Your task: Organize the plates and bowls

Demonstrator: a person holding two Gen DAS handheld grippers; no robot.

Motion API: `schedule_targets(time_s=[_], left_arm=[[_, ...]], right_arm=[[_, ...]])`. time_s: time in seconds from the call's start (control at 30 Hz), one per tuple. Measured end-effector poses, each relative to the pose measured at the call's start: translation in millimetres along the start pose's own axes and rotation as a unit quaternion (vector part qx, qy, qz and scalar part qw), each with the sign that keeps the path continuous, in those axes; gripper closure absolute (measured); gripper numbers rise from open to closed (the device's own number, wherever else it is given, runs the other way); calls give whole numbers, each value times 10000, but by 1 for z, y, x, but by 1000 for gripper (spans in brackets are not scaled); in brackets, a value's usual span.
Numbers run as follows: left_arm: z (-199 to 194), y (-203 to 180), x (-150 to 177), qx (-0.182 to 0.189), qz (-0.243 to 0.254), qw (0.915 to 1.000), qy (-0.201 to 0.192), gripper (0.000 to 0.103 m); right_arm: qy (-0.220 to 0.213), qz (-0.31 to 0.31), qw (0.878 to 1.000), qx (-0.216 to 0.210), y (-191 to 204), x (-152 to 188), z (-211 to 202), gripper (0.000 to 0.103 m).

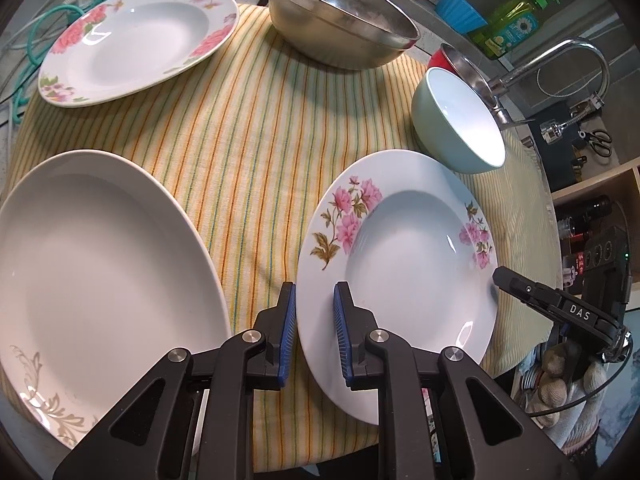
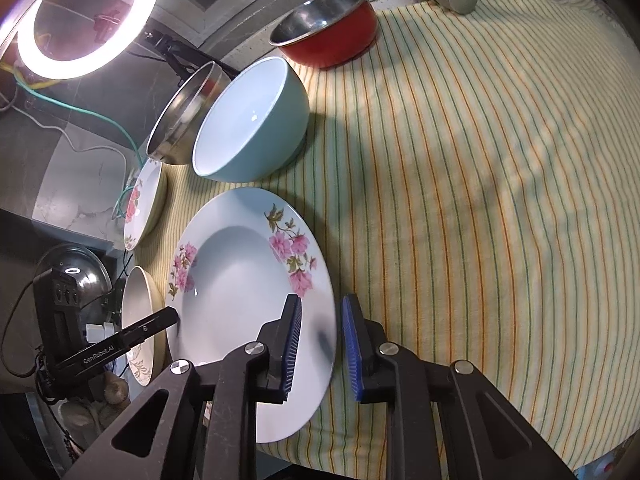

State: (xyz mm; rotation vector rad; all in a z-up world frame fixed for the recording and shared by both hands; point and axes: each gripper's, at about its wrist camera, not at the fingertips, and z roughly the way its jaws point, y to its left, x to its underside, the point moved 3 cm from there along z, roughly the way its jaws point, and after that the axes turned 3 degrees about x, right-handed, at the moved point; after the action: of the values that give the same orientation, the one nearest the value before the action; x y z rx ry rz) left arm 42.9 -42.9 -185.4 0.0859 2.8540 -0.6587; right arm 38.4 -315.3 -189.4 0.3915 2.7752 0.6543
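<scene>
Floral plate (image 1: 400, 264) on the striped cloth (image 1: 240, 160) over the counter, flanked by both tools. Left gripper (image 1: 315, 312): jaws narrow, straddling the plate's near-left rim, one pad over the cloth and one over the rim; pressing contact cannot be confirmed. Right gripper (image 2: 320, 328): jaws likewise narrow, astride the opposite rim, inner pad above the glazed face, outer pad over the cloth; its tip appears in the left view at the plate's far-right edge. By judgement the plate is glazed ceramic: stiff, moderately heavy, slick and liable to chip, so the flat rim is the sensible place to pinch, at two opposite points, with the ribbed blue pads set squarely. Beyond the jaws stand a blue bowl (image 1: 456, 120), a steel bowl (image 1: 340, 20) and a red bowl (image 2: 328, 28); left of the left jaws lies a white plate (image 1: 100, 272), with a second floral plate (image 1: 136, 40) farther off. Legible writing: "DAS" on the right tool, "GenRobot.AI" on the left.
</scene>
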Motion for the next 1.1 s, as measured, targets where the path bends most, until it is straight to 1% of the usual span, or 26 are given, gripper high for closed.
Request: schedule_targets(time_s=[0.13, 0.47, 1.1], left_arm=[[0, -1, 0, -16, 12, 10000, 2, 86], [-1, -3, 5, -66, 27, 10000, 39, 86], [-2, -3, 13, -78, -11, 9999, 104, 86]], right_arm=[[116, 41, 9999, -98, -2, 4, 5, 89], [73, -174, 9997, 159, 7, 4, 4, 89], [198, -281, 9992, 203, 10, 9, 5, 88]])
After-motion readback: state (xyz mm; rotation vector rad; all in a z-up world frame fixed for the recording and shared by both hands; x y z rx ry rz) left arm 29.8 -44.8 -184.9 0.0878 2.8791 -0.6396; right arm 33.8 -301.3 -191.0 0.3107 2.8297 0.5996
